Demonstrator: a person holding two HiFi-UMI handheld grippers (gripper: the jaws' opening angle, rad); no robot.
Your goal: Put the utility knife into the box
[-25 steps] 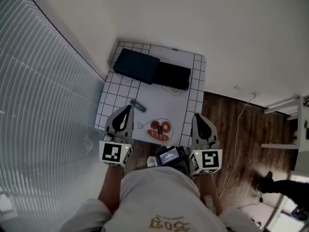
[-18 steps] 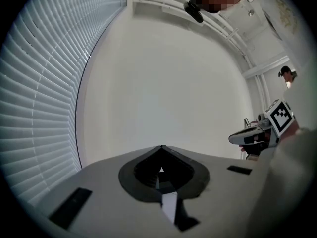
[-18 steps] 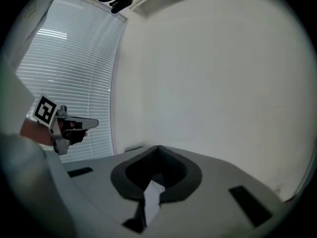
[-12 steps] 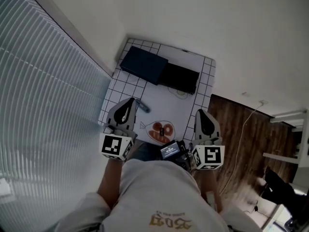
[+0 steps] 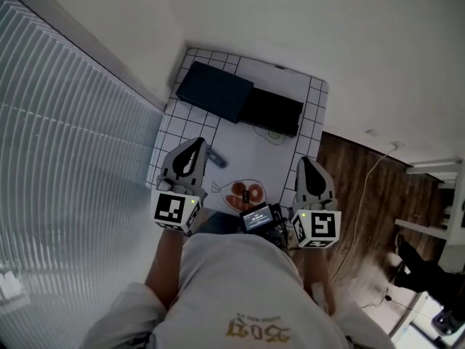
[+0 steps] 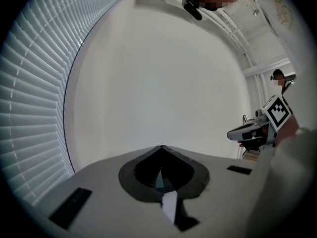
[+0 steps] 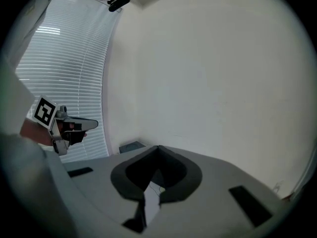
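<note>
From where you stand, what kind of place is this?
Probably an ordinary indoor room, perhaps an office or lab corner: window blinds, a wood floor, and a small grid-patterned table against a plain white wall.

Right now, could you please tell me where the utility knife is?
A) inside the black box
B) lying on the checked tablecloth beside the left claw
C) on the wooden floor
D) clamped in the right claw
B: the utility knife lies on the checked tablecloth just beside the tip of the left claw, well short of the black box.
</note>
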